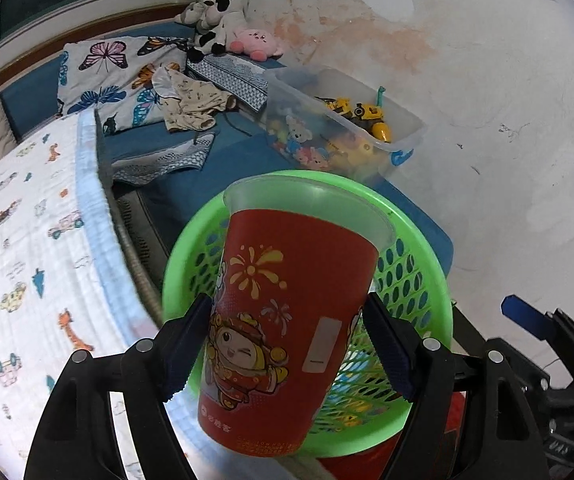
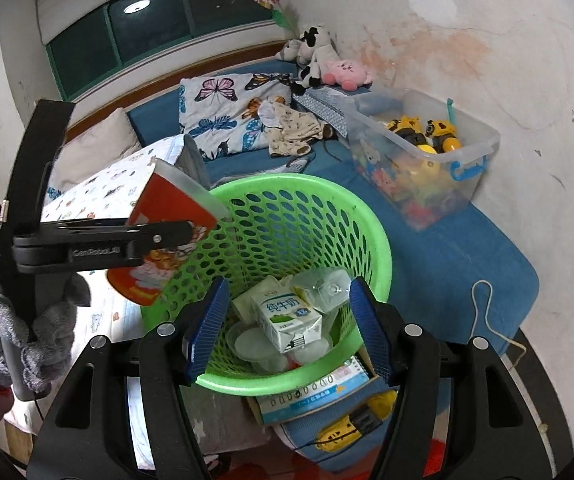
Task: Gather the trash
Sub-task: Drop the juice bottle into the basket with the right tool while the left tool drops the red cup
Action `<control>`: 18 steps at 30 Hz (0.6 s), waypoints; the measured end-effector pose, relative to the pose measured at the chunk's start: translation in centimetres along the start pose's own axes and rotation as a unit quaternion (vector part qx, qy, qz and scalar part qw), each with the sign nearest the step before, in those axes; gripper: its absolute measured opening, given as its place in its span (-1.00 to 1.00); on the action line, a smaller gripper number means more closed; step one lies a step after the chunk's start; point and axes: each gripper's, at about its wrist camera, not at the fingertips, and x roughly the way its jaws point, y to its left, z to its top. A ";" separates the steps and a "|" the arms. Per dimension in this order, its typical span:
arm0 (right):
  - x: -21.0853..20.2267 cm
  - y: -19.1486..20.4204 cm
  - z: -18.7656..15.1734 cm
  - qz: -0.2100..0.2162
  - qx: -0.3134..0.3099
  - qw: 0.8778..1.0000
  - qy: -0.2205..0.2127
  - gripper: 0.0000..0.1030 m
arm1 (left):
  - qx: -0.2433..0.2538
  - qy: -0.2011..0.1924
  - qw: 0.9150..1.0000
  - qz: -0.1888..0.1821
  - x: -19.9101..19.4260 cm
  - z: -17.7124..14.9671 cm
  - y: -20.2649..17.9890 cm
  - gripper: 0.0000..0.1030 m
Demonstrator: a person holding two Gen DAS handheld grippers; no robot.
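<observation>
My left gripper (image 1: 287,340) is shut on a tall red paper cup (image 1: 283,320) with a cartoon print, held tilted at the near left rim of the green perforated basket (image 1: 419,248). In the right wrist view the cup (image 2: 171,216) and the left gripper's arm (image 2: 87,244) sit at the basket's left rim (image 2: 375,232). The basket holds a milk carton (image 2: 287,316), a clear crumpled bottle (image 2: 327,288) and clear plastic lids (image 2: 255,344). My right gripper (image 2: 291,328) is open and empty, its fingers apart above the basket's near side.
A clear toy bin (image 2: 427,152) stands right of the basket on the blue mat (image 2: 467,264). A printed white bedsheet (image 1: 27,260) lies left. A butterfly pillow (image 2: 231,108), clothes and plush toys (image 2: 319,60) lie behind. A booklet (image 2: 319,396) and yellow toy lie under the basket.
</observation>
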 end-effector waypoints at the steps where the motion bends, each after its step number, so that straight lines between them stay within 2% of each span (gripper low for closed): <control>1: 0.0 0.0 -0.1 0.000 0.001 1.000 0.000 0.23 | 0.000 -0.004 1.000 -0.004 0.0 0.0 -0.2 0.51; 3: -0.1 -0.1 -0.3 0.002 0.005 1.000 0.000 0.23 | -0.001 -0.010 1.000 -0.008 -0.1 0.0 -0.4 0.60; 9: -0.5 0.5 -0.9 0.012 0.008 1.000 -0.004 0.23 | -0.011 -0.018 1.000 -0.008 -1.7 -0.7 0.6 0.61; 12: -0.8 1.2 -1.1 0.019 0.007 1.000 -0.008 0.24 | -0.013 -0.029 0.999 0.011 -3.3 -1.4 1.5 0.61; 14: -0.9 1.8 -1.3 0.022 0.004 1.000 -0.011 0.39 | -0.013 -0.041 0.999 0.025 -4.9 -2.0 2.4 0.61; 18: -1.6 4.1 -1.5 0.032 -0.009 0.999 -0.023 0.40 | -0.030 -0.061 0.997 0.048 -7.7 -3.5 4.3 0.61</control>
